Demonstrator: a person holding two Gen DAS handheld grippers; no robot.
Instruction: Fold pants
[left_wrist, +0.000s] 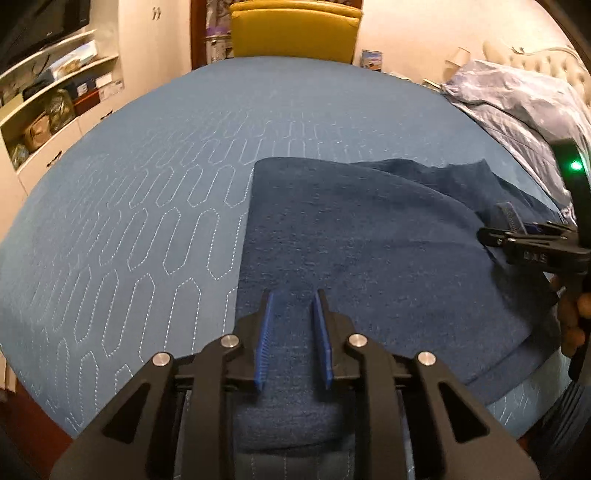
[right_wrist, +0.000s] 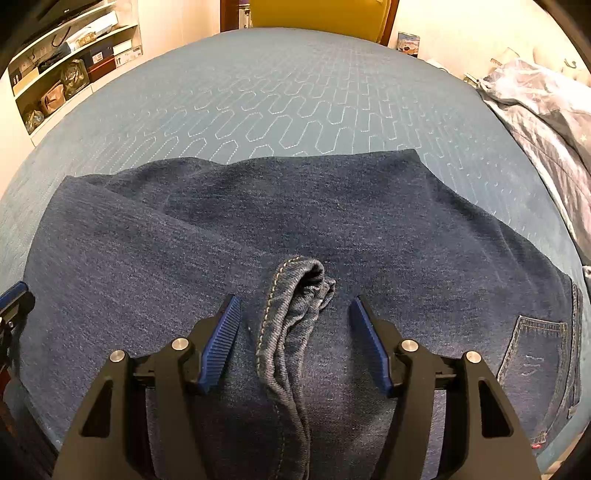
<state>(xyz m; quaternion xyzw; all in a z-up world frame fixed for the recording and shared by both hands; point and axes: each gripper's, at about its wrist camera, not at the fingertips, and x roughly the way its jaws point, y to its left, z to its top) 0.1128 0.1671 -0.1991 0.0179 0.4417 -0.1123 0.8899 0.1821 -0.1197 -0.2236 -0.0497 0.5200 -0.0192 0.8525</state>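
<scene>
Dark blue jeans (left_wrist: 362, 236) lie folded on the blue quilted bedspread (left_wrist: 155, 177); they also fill the right wrist view (right_wrist: 295, 221). My left gripper (left_wrist: 294, 299) is open, just above the left part of the jeans, with denim showing between its blue pads. My right gripper (right_wrist: 295, 306) is open, its fingers standing either side of a bunched leg hem (right_wrist: 295, 295) that rests on the jeans. A back pocket (right_wrist: 532, 354) shows at the right. The right gripper also appears in the left wrist view (left_wrist: 495, 236), over the jeans' right side.
A yellow chair (left_wrist: 295, 29) stands beyond the bed's far edge. A crumpled pale blue duvet (left_wrist: 517, 107) lies at the right. White shelves (left_wrist: 55, 92) with boxes line the left wall. Bare bedspread (right_wrist: 277, 96) stretches beyond the jeans.
</scene>
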